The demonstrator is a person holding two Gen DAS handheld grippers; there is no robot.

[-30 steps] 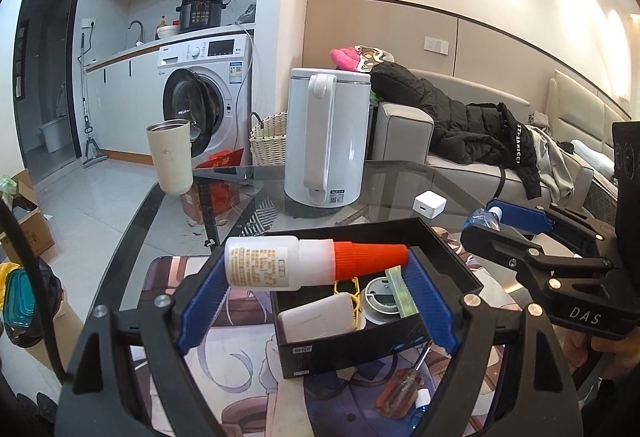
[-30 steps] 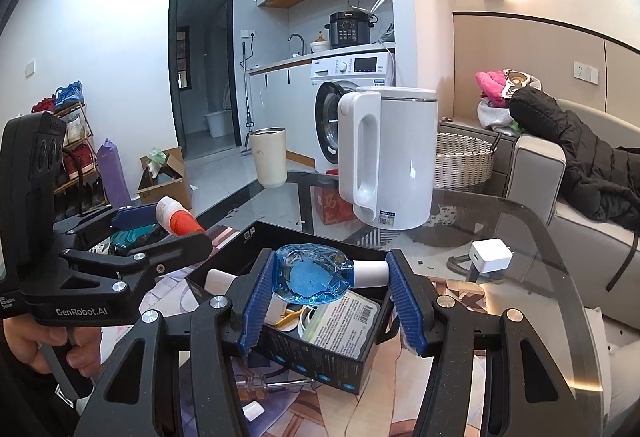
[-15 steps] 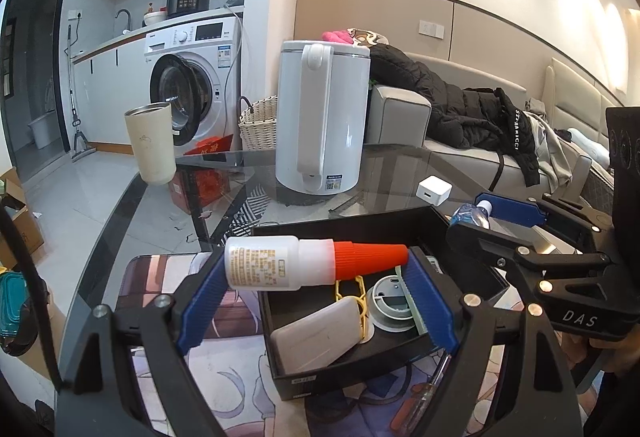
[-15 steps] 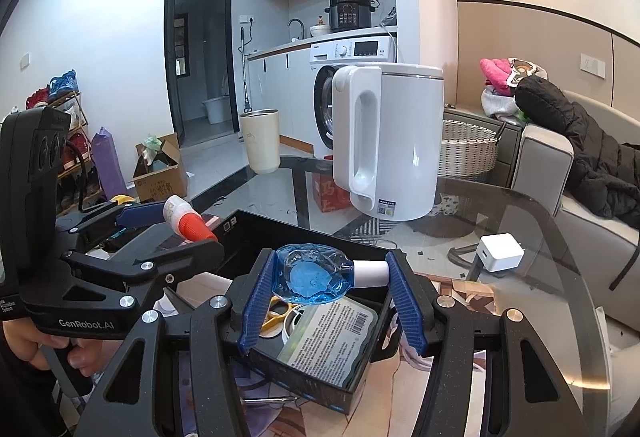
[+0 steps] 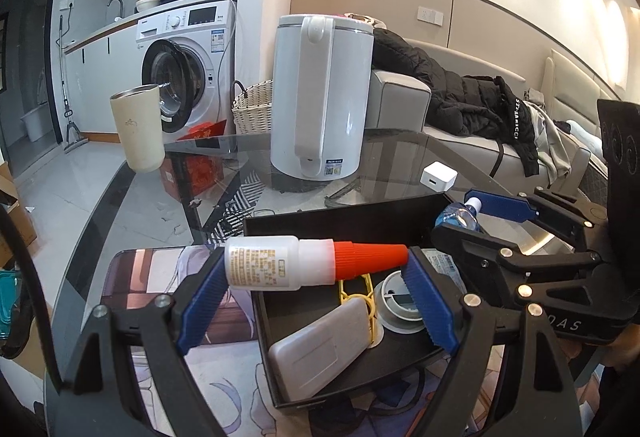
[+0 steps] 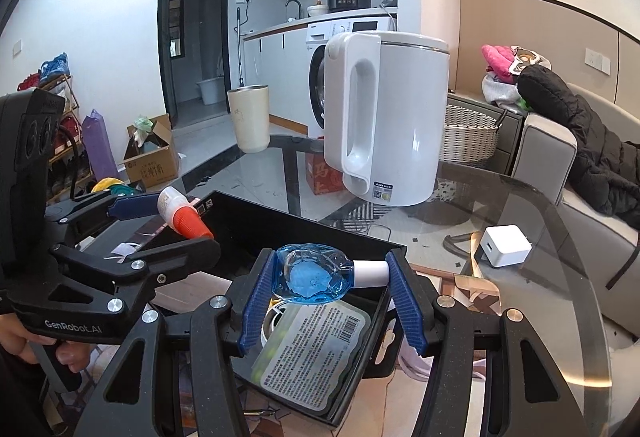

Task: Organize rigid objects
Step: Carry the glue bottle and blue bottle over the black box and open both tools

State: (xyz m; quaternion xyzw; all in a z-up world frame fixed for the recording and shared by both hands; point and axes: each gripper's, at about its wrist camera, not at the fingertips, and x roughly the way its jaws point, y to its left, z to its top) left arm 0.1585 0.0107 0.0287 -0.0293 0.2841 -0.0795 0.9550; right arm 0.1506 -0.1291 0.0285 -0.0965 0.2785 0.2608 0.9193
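My left gripper (image 5: 316,279) is shut on a white glue bottle with an orange cap (image 5: 308,263), held lengthwise above the left part of a black box (image 5: 344,225). My right gripper (image 6: 332,285) is shut on a small clear blue bottle with a white cap (image 6: 316,275), held above the same box (image 6: 280,225). Inside the box lie a white flat case (image 5: 320,349), a yellow clip (image 5: 364,289), a round grey lid (image 5: 396,301) and a labelled packet (image 6: 316,349). Each gripper shows in the other's view: the right one (image 5: 480,213), the left one (image 6: 176,213).
The box rests on a printed mat (image 5: 160,277) on a glass table (image 6: 540,237). A white kettle (image 5: 320,97), a cream tumbler (image 5: 138,129) and a white charger cube (image 5: 438,177) stand behind it. A sofa with a black jacket (image 5: 472,105) is at right.
Both grippers moved forward and lower over the box, so the box and kettle look nearer. Each still holds its bottle.
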